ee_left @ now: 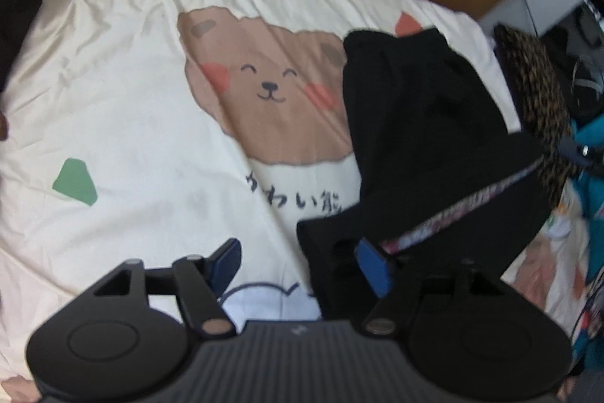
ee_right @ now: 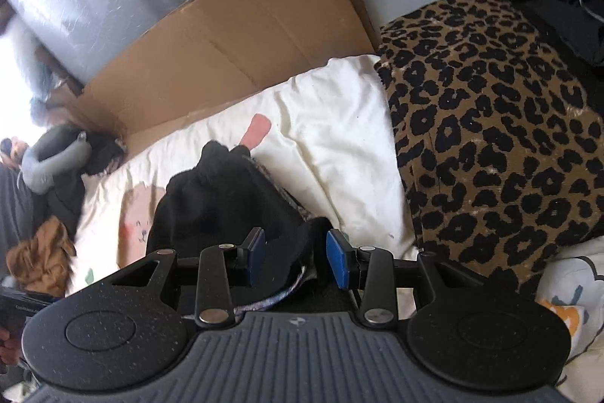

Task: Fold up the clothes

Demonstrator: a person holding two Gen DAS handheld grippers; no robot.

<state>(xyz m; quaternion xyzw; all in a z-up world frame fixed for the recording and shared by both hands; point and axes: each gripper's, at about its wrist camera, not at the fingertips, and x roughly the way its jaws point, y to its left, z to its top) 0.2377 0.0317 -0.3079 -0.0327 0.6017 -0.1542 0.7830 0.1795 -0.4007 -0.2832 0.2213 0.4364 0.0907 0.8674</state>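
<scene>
Left hand-held gripper [ee_left: 300,265]: fingers spread wide, released, right pad against near edge of black garment [ee_left: 422,123]. Garment bunched right of bear print on cream bedsheet [ee_left: 124,82], patterned trim showing. Right hand-held gripper [ee_right: 294,257]: fingers apart, black fabric between pads, not clamped. Leopard-print cloth [ee_right: 490,123] far right.

Black garment [ee_right: 226,199] lies between the right gripper's [ee_right: 295,257] parted jaws.

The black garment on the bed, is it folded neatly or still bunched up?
Bunched up. The black garment lies in a rumpled heap on the bedsheet, its patterned trim running crooked; no flat, squared edges show.
</scene>
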